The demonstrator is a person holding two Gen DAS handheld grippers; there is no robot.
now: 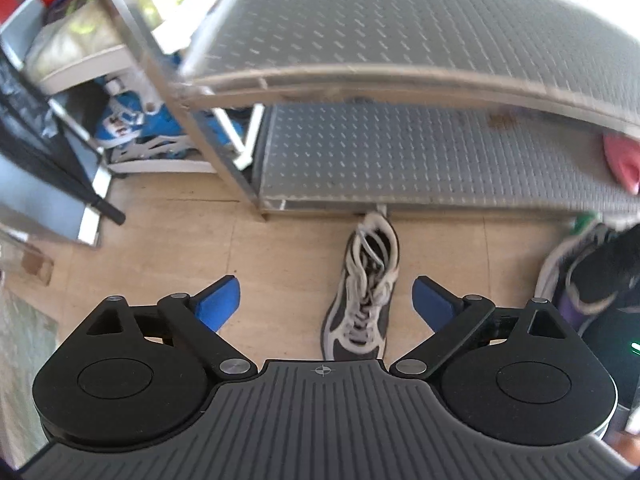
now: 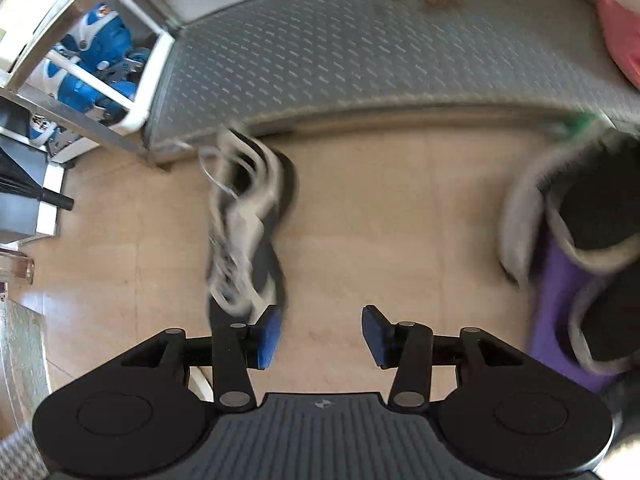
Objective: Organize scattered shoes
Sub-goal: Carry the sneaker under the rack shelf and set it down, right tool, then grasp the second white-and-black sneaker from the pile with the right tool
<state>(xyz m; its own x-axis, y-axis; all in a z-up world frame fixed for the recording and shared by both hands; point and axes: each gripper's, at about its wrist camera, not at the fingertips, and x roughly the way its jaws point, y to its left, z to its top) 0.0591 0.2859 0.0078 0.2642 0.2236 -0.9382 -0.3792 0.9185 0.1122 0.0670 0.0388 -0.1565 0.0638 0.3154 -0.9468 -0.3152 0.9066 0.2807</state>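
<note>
A grey and white laced sneaker [image 1: 364, 292] lies on the wooden floor, its toe toward me and its heel at the foot of the metal shoe rack [image 1: 420, 160]. My left gripper [image 1: 326, 304] hangs above it, open wide, and the shoe lies below the gap toward the right blue pad. In the blurred right wrist view the same sneaker [image 2: 248, 236] lies left of my right gripper [image 2: 320, 336], which is open with only bare floor between its pads. A purple, black and grey shoe [image 2: 572, 248] sits at the right; it also shows as the purple shoe [image 1: 580, 276].
The rack has two perforated metal shelves [image 1: 400, 28]. A pink shoe [image 1: 622, 156] rests on the lower one at the right. A white shelf unit holding blue and white gear [image 1: 132, 120] stands at left, beside a black pole [image 1: 60, 160].
</note>
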